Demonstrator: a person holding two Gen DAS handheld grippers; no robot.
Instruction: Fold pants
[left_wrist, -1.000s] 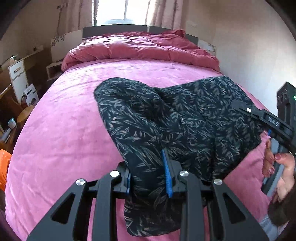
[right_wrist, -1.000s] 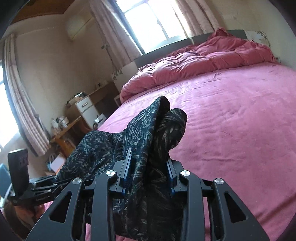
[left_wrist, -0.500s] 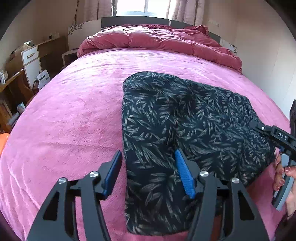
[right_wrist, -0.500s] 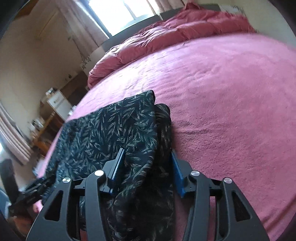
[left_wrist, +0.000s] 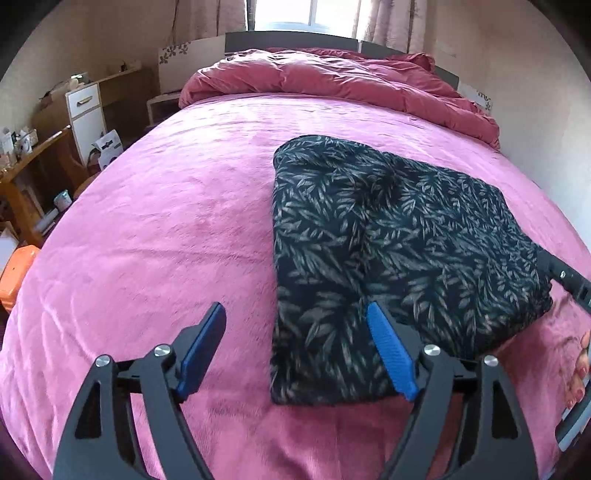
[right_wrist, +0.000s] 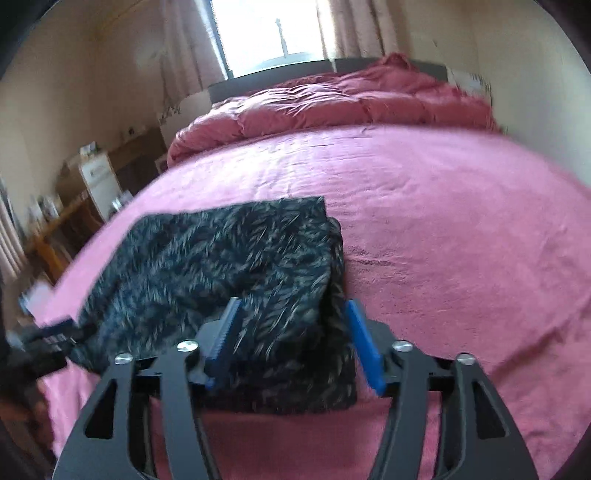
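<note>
One folded dark leaf-print fabric pants (left_wrist: 388, 236) on pink plush bed cover (left_wrist: 166, 229); two black grippers, left (left_wrist: 295, 328) and right (right_wrist: 291, 325), both released, jaws spread.

**Premises: domestic bedroom**

A wide bed (left_wrist: 155, 236) under a pink plush cover fills most of both views. A rumpled rose duvet (left_wrist: 332, 81) lies heaped against a dark headboard (left_wrist: 288, 38). Behind the headboard is a bright window (right_wrist: 266, 33) flanked by pale curtains (right_wrist: 184, 40). Along the wall beside the bed stand a white drawer cabinet (left_wrist: 86, 114) and a wooden table (left_wrist: 26, 162) carrying small household clutter. Walls are plain cream.
</note>
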